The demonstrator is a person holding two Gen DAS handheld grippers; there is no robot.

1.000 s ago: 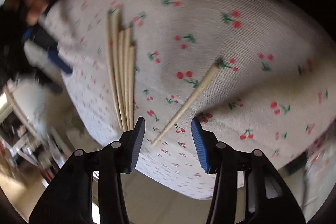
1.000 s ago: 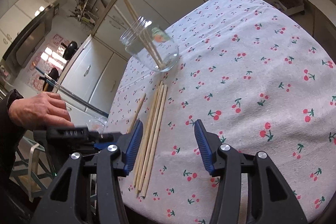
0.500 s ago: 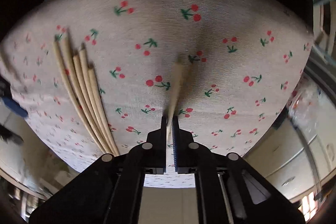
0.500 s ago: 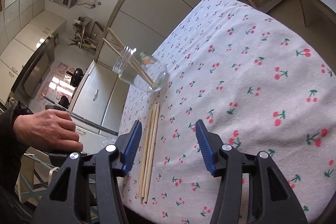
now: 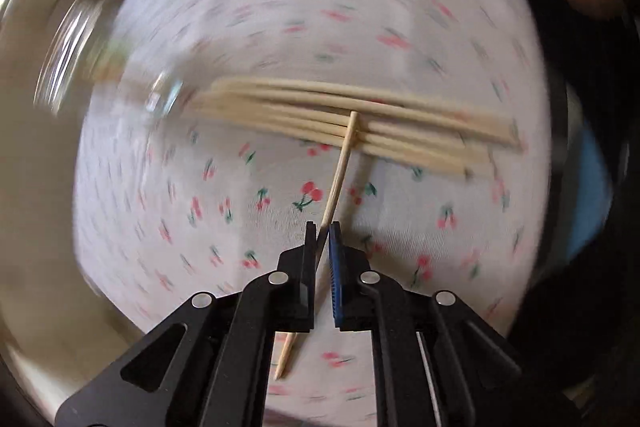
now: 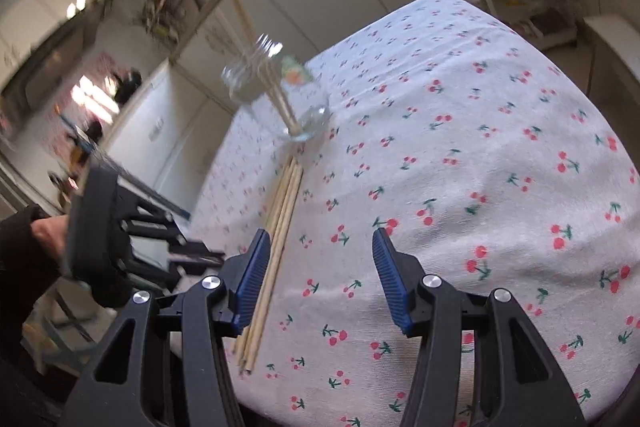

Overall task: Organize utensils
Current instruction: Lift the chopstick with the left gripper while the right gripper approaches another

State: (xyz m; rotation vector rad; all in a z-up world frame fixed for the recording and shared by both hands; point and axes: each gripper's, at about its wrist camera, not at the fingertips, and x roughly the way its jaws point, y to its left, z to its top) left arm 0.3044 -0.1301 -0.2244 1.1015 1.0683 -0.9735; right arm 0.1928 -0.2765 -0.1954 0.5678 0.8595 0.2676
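Chopstick (image 5: 340, 171) pinched in left gripper (image 5: 322, 227), pointing forward along its fingers; right gripper (image 6: 318, 267) wide, holding nothing.

Left hand-held gripper (image 5: 322, 229) has lifted one chopstick (image 5: 340, 175) (view blurred).

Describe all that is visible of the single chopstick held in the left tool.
The thin pale wooden chopstick is clamped between the closed fingers of the left tool. It looks straight and round, with its blunt end forward over the bundle of similar sticks and its tapered tip behind the fingers, above the cherry-print tablecloth.
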